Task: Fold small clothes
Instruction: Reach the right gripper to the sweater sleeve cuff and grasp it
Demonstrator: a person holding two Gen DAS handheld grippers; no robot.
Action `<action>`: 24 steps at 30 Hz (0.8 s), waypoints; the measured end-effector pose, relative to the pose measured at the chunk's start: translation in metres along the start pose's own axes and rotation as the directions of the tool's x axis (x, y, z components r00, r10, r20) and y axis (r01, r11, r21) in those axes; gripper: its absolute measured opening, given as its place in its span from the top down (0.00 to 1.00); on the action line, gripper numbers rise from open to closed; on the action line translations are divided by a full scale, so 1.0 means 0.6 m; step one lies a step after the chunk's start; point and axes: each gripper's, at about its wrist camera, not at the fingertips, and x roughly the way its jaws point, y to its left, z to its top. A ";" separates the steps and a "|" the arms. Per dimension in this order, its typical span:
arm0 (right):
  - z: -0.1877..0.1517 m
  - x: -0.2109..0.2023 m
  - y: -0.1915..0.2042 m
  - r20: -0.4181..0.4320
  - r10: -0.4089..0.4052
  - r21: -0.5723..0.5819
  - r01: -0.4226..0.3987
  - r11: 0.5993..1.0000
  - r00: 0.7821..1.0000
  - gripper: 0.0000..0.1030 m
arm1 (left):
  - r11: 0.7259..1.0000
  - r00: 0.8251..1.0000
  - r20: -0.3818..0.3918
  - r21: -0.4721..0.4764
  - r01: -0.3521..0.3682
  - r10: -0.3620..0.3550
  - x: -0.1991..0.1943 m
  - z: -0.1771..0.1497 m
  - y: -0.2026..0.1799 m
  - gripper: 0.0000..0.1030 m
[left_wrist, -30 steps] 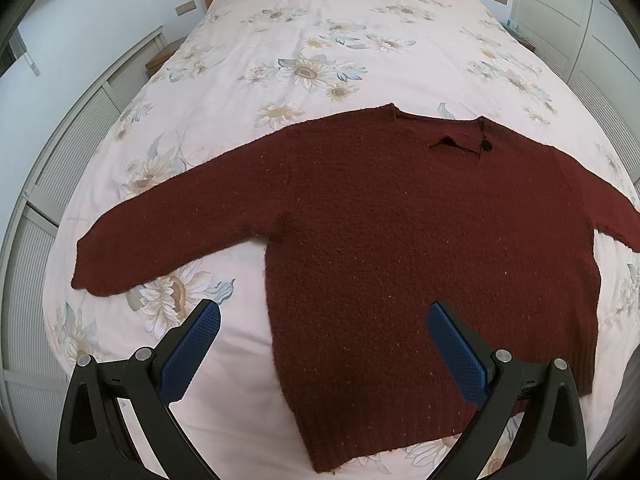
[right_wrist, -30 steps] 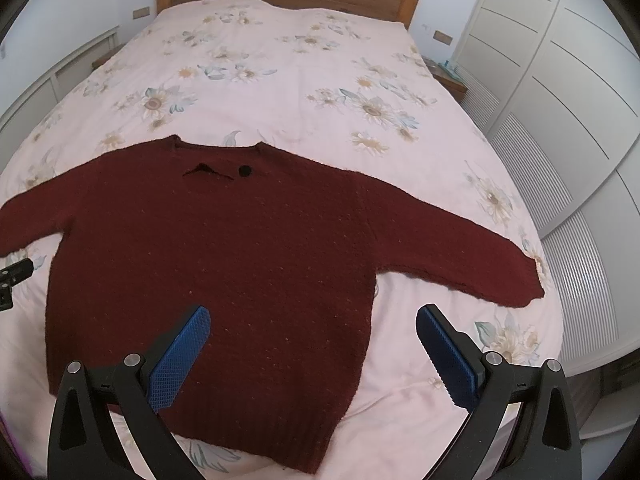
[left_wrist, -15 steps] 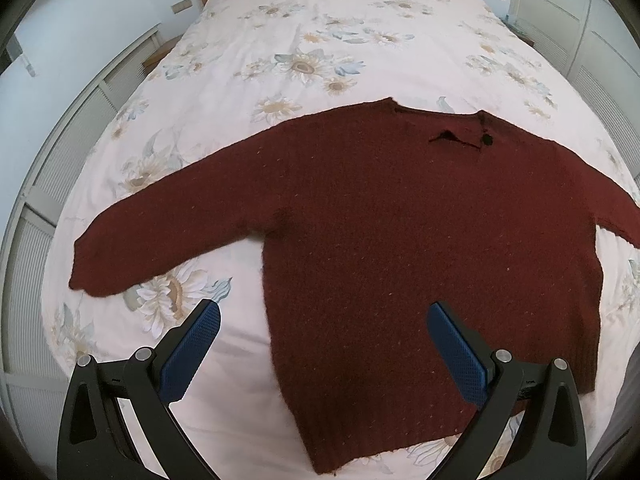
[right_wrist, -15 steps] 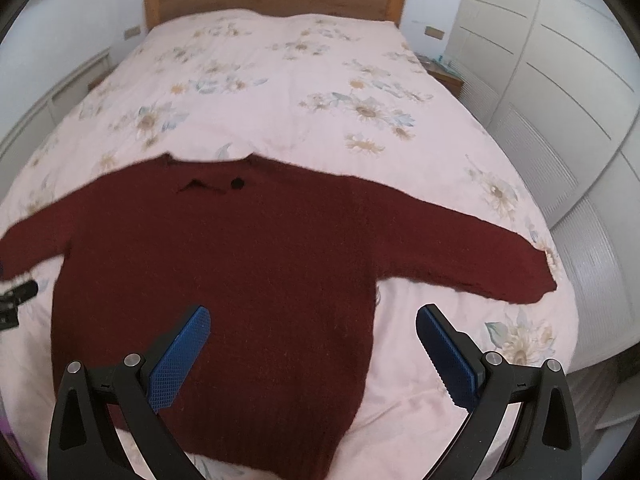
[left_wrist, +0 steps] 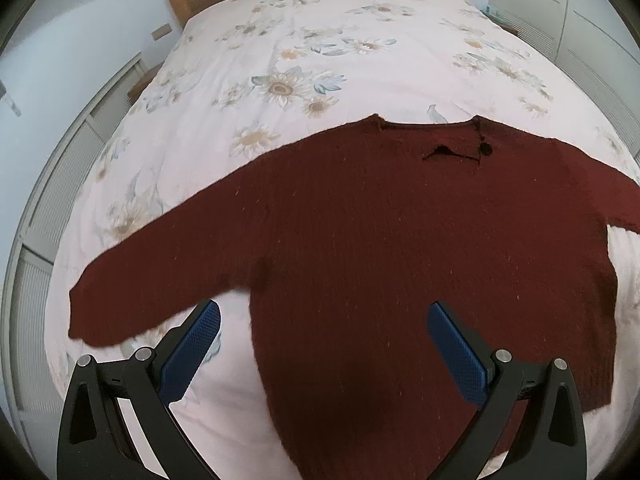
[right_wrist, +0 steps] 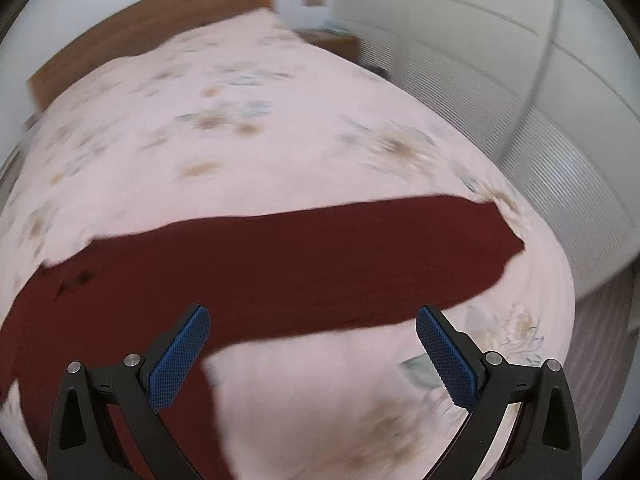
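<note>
The dark red sweater (left_wrist: 400,248) is spread flat on the flowered bed (left_wrist: 320,60). Since the earlier frames, the right hand-held gripper (right_wrist: 312,352) has been swung toward 3 o'clock, over the right sleeve (right_wrist: 400,256). The left hand-held gripper (left_wrist: 324,352) has been brought closer. Both are held wide open, empty.

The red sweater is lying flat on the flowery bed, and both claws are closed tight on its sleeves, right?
Not quite. The red sweater does lie flat on the flowery bed, but both views show the left claw and right claw open, gripping nothing.
</note>
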 end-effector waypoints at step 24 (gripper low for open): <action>-0.004 0.256 -0.247 -0.203 -0.018 0.400 0.100 0.911 0.979 0.22 | 0.999 0.994 -0.107 0.029 0.033 -0.029 0.114 0.019 -0.026 0.01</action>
